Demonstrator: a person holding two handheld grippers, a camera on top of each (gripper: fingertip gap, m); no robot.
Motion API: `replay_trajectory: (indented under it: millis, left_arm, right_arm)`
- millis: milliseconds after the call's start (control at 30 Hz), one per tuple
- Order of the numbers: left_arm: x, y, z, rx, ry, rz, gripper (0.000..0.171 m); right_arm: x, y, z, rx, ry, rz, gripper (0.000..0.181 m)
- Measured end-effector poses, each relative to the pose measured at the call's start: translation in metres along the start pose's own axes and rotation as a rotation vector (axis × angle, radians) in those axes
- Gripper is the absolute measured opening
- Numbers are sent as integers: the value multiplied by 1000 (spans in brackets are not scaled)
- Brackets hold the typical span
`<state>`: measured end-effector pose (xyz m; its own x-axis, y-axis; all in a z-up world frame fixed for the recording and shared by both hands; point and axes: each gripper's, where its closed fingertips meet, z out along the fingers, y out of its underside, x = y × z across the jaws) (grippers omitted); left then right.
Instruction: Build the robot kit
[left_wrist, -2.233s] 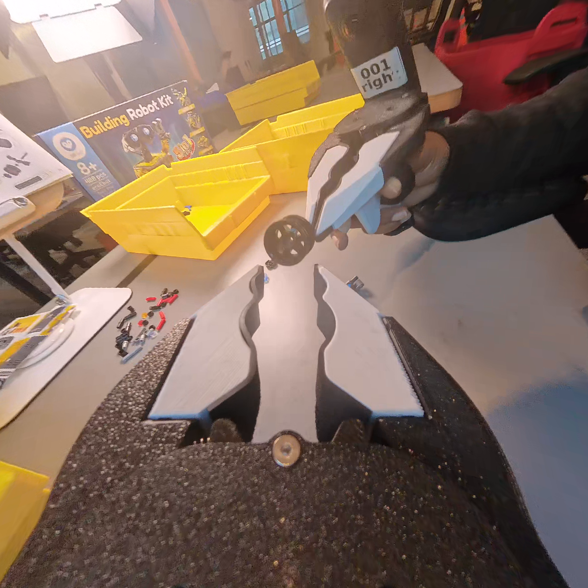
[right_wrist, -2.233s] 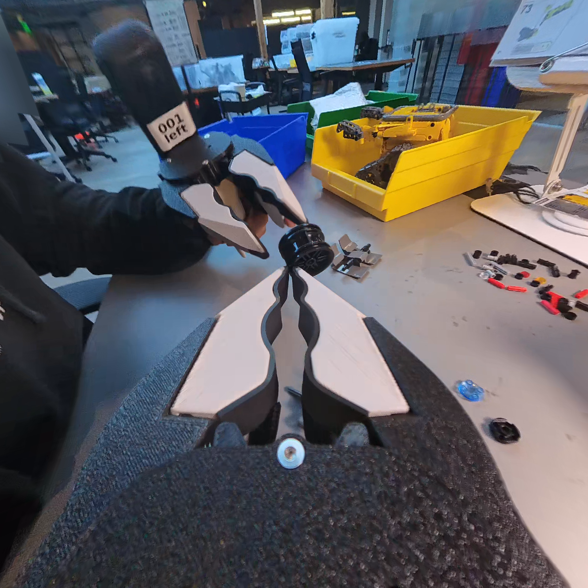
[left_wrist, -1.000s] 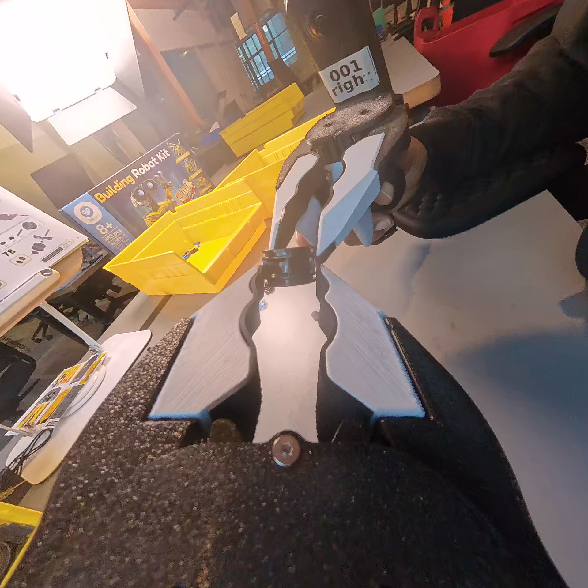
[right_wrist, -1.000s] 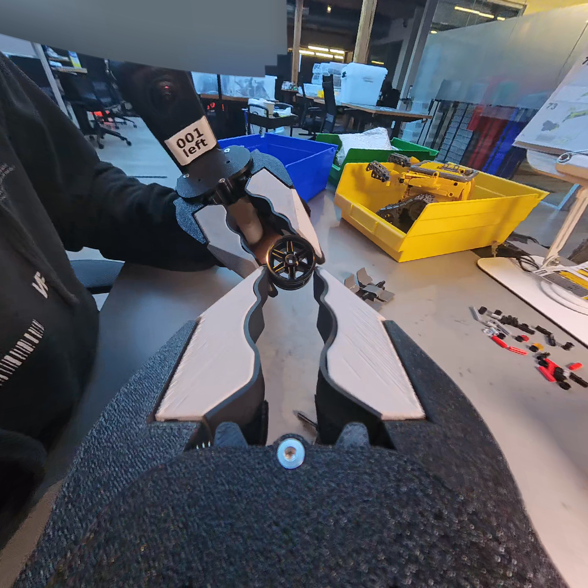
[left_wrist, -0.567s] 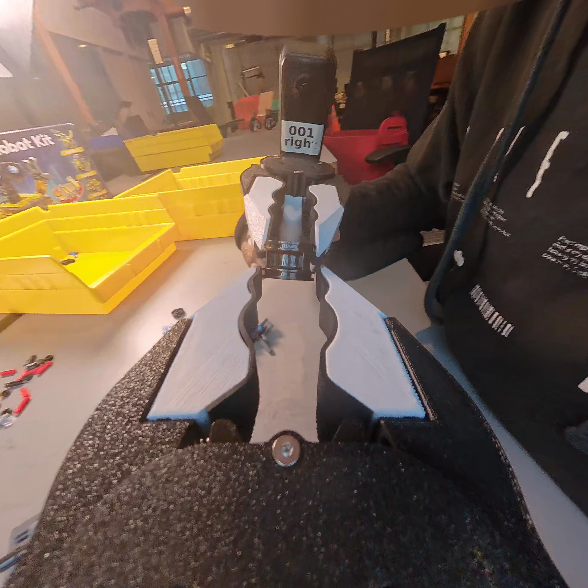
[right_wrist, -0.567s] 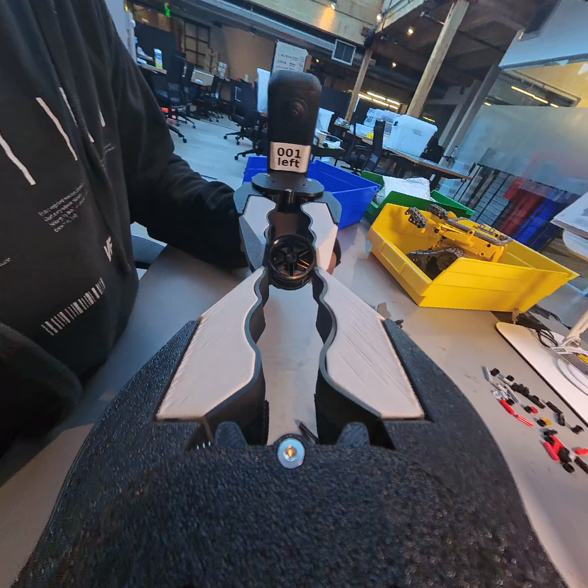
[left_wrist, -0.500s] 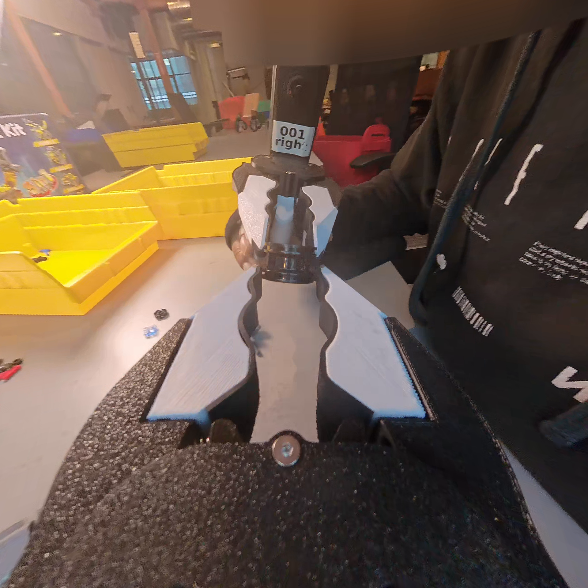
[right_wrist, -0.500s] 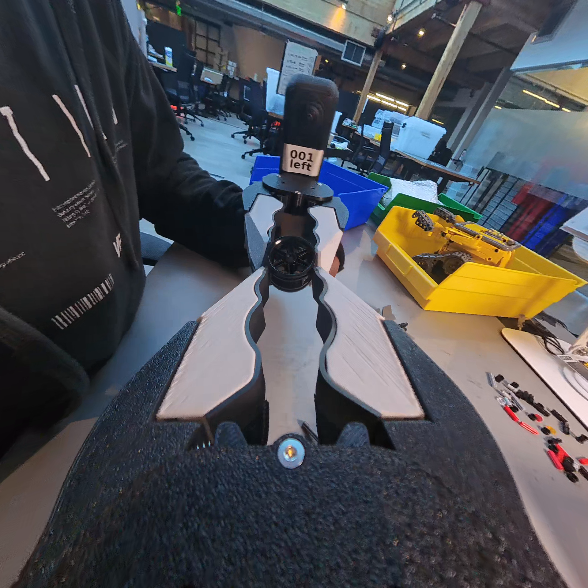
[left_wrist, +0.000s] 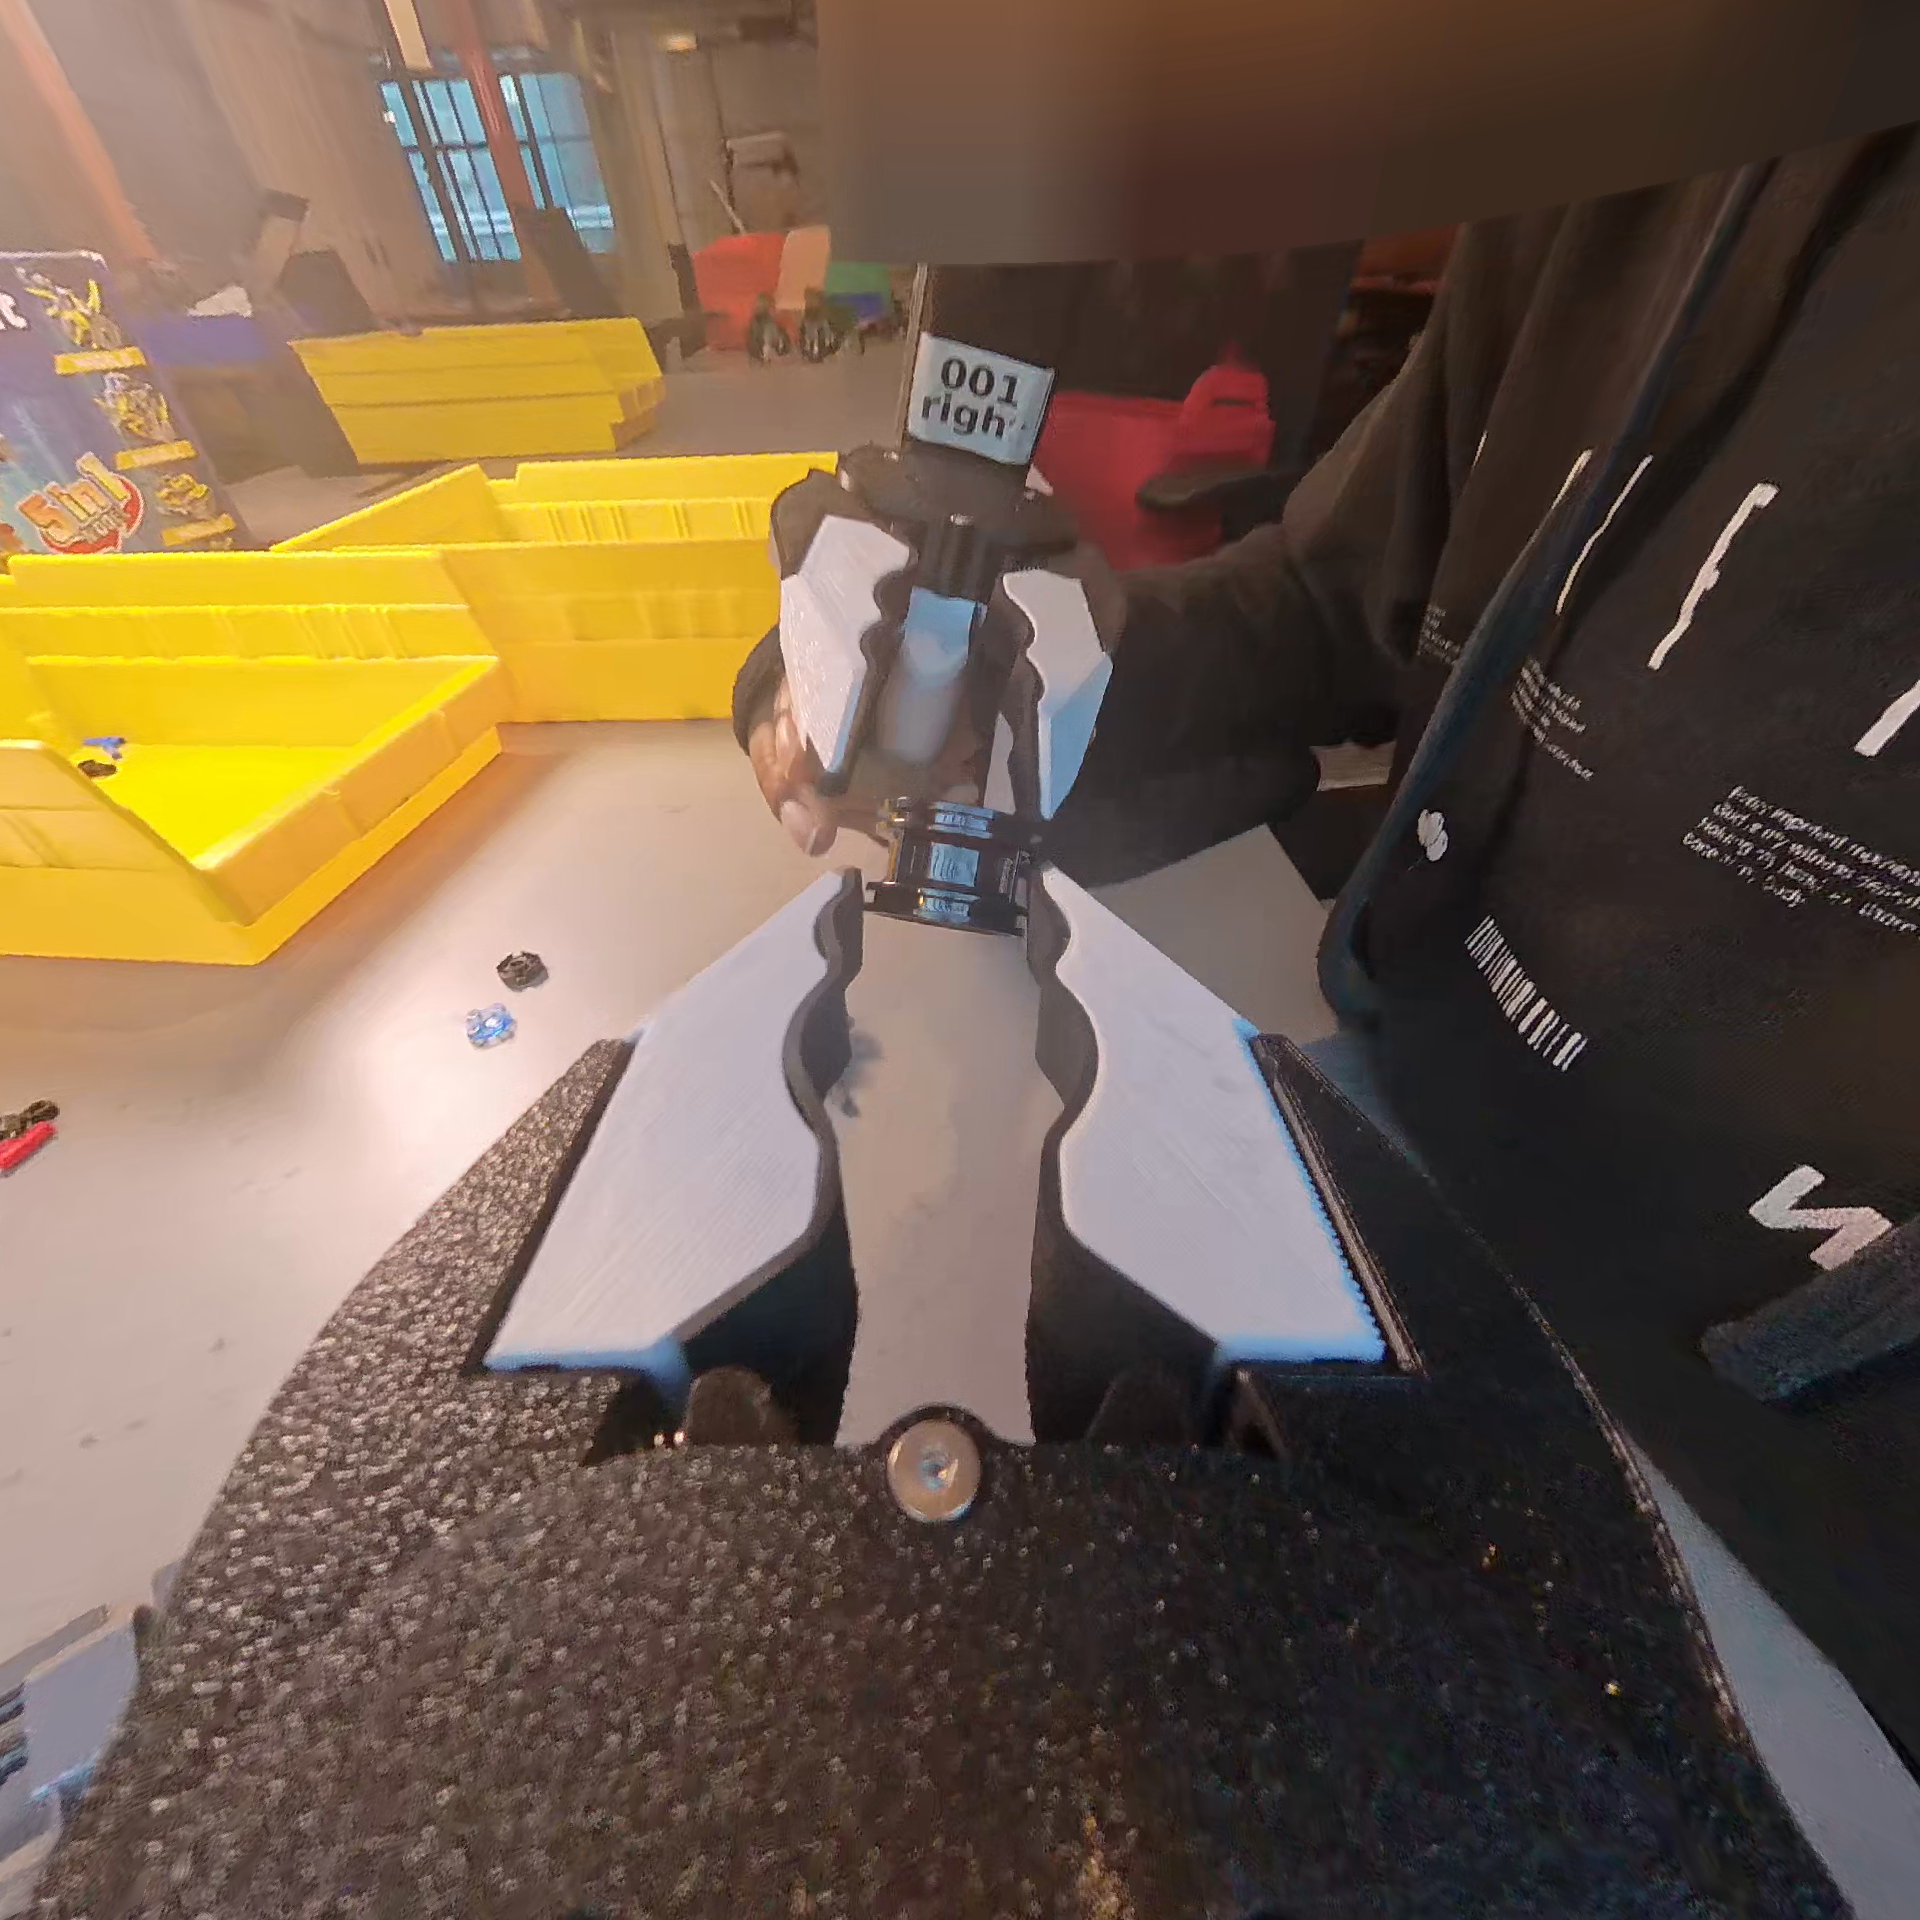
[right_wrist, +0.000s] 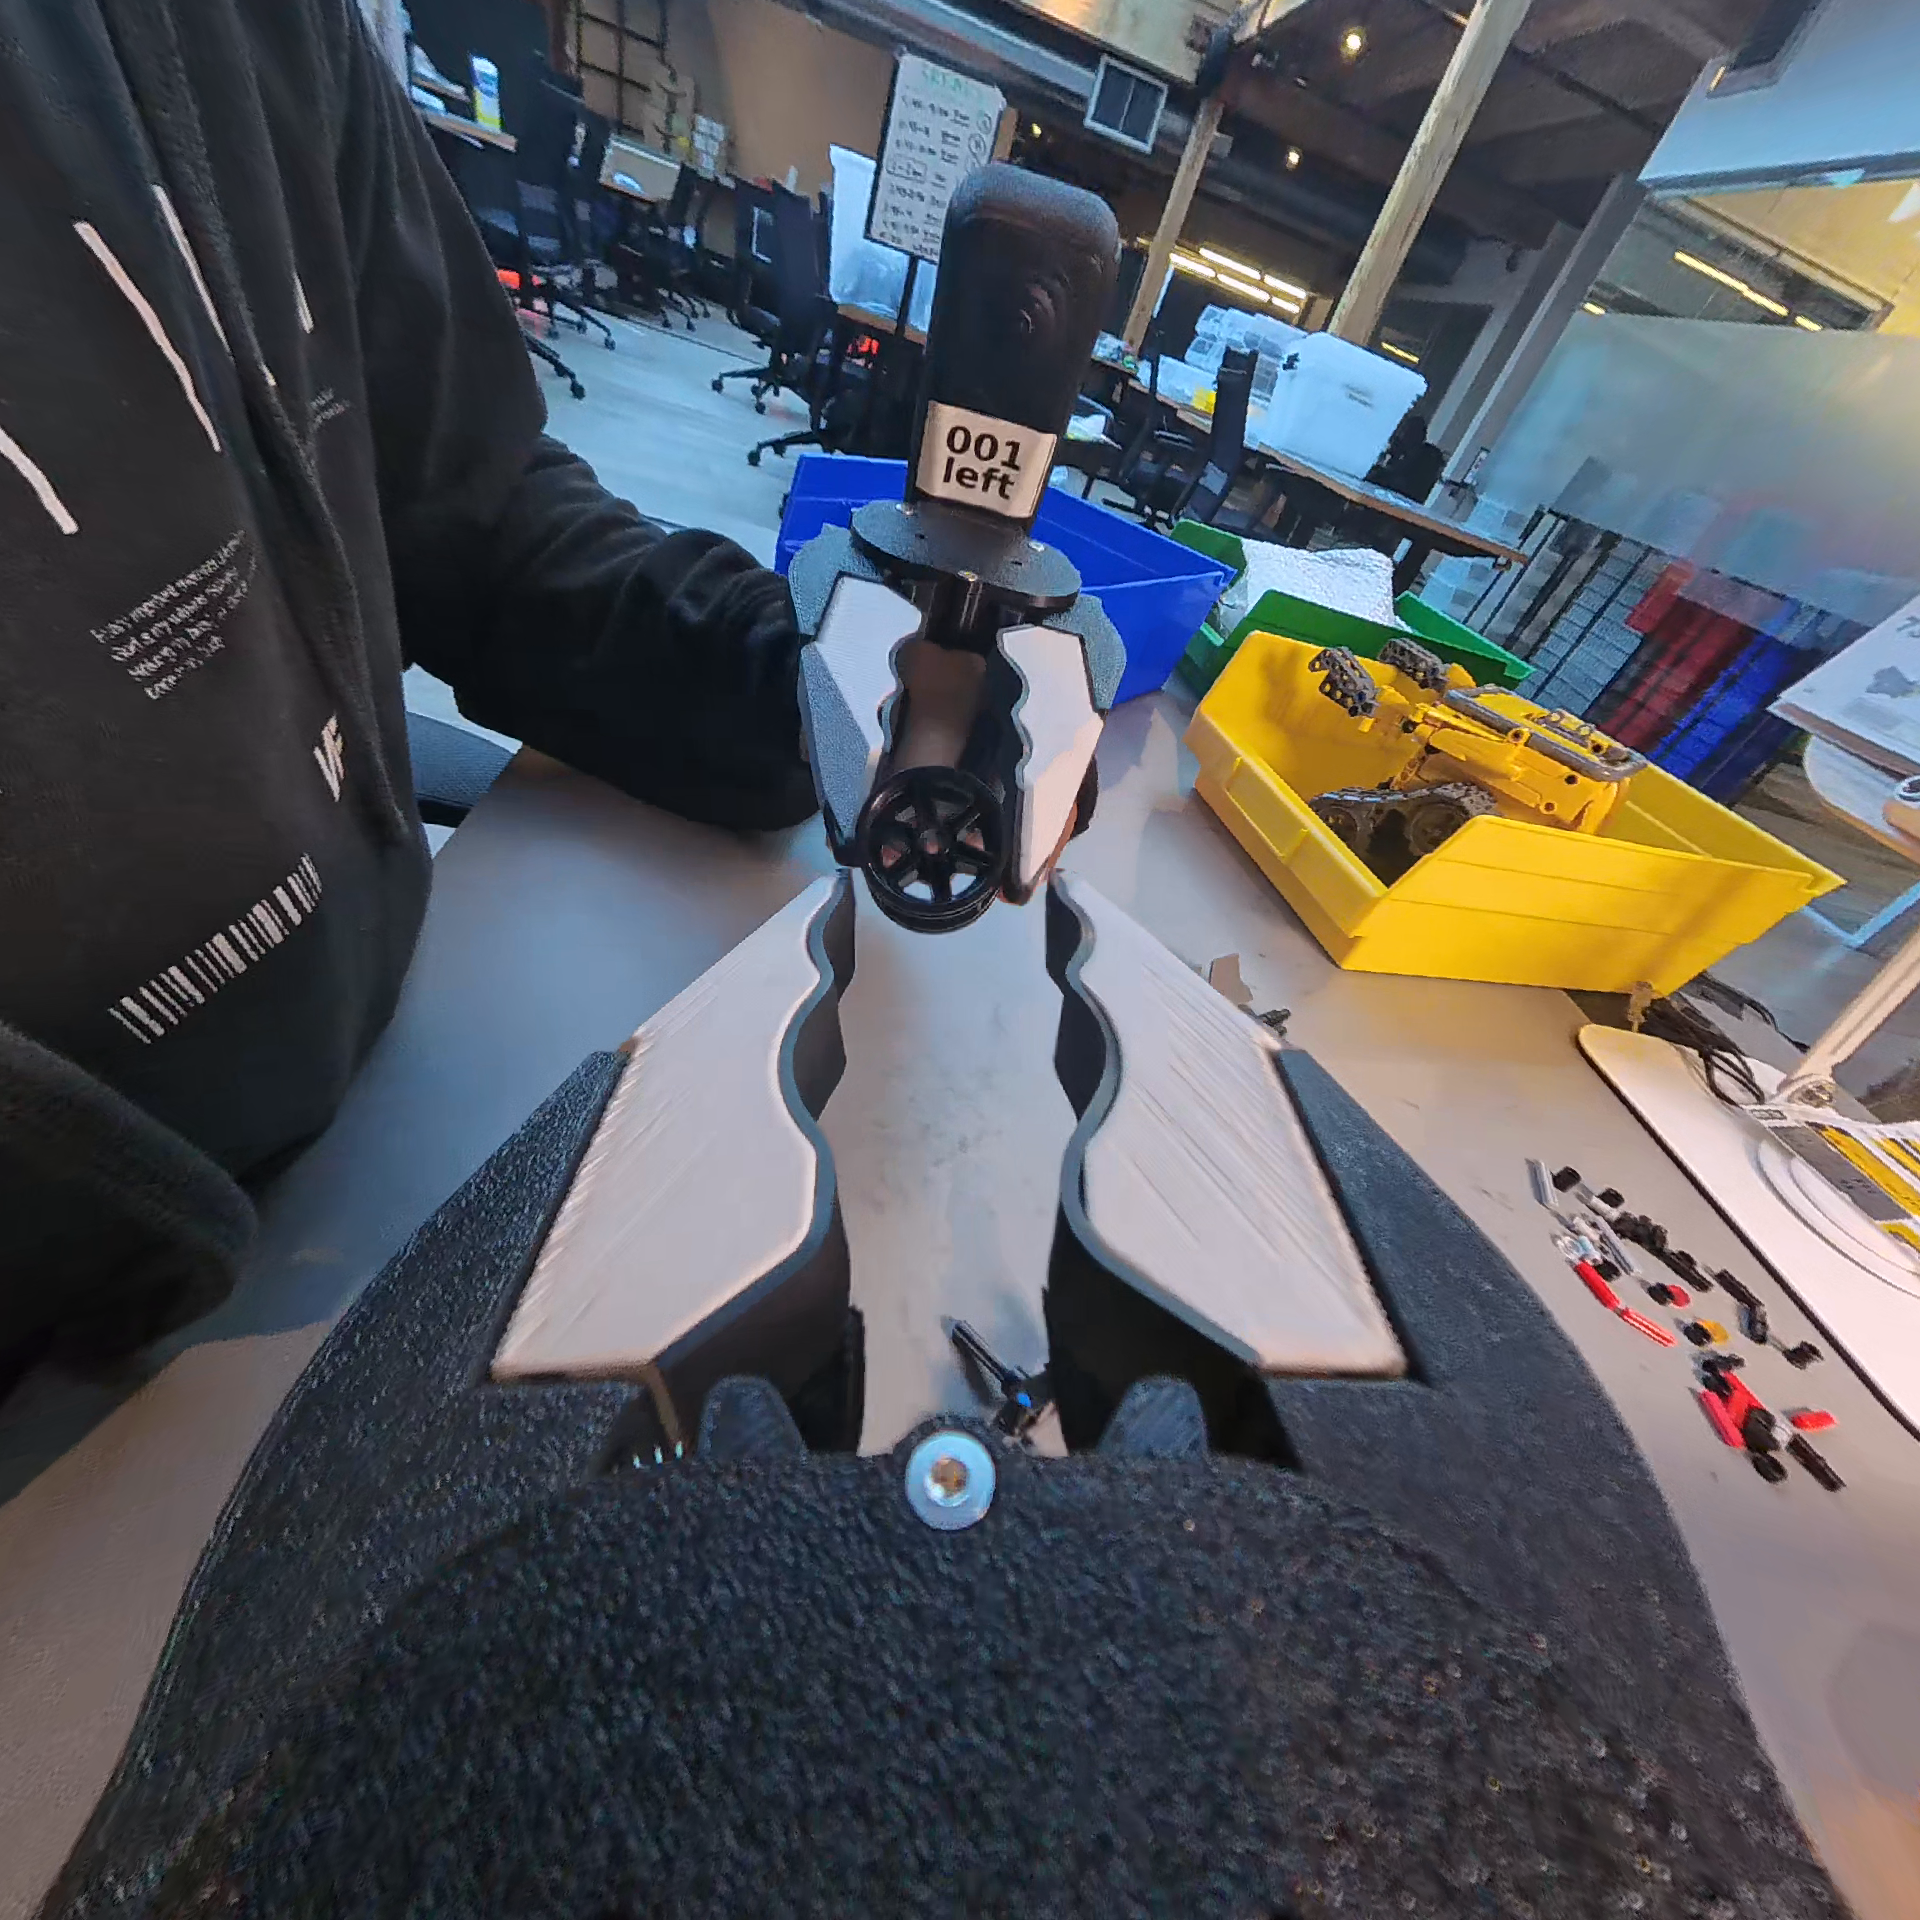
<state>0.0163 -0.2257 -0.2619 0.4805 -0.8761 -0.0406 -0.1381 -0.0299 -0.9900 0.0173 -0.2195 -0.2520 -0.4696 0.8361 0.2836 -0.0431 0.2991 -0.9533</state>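
Note:
A black spoked toy wheel (right_wrist: 928, 844) hangs above the grey table (right_wrist: 582, 935). My left gripper (left_wrist: 945, 899) is shut on it; the wheel (left_wrist: 951, 868) sits edge-on between its fingertips. In the right wrist view the left gripper (right_wrist: 935, 868) faces me and clamps the wheel by its rim. My right gripper (right_wrist: 948, 894) is open, its fingertips just short of the wheel and apart from it. In the left wrist view the right gripper (left_wrist: 935, 805) faces me with its jaws spread just behind the wheel.
Yellow bins (left_wrist: 312, 727) stand at the left. A yellow bin (right_wrist: 1558, 904) holds a yellow tracked model (right_wrist: 1455, 769); a blue bin (right_wrist: 1132, 582) lies behind. Small loose parts (right_wrist: 1683, 1320) lie at the right, two tiny pieces (left_wrist: 497, 997) on the table. The person's dark hoodie (left_wrist: 1662, 831) is close.
The right gripper first held the wheel and brought it to the left one. The left gripper closed on it. The right gripper opened and drew back slightly. Both turned toward the person.

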Motion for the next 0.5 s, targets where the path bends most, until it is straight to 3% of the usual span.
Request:
replay_trajectory:
  millis: [167,500]
  left_arm:
    - [0,10,5,-53,2,-29,30]
    - [-2,9,7,-30,3,-82,31]
  right_arm:
    - [-5,8,5,-51,-11,-31,37]
    - [-3,16,7,-76,-17,8,29]
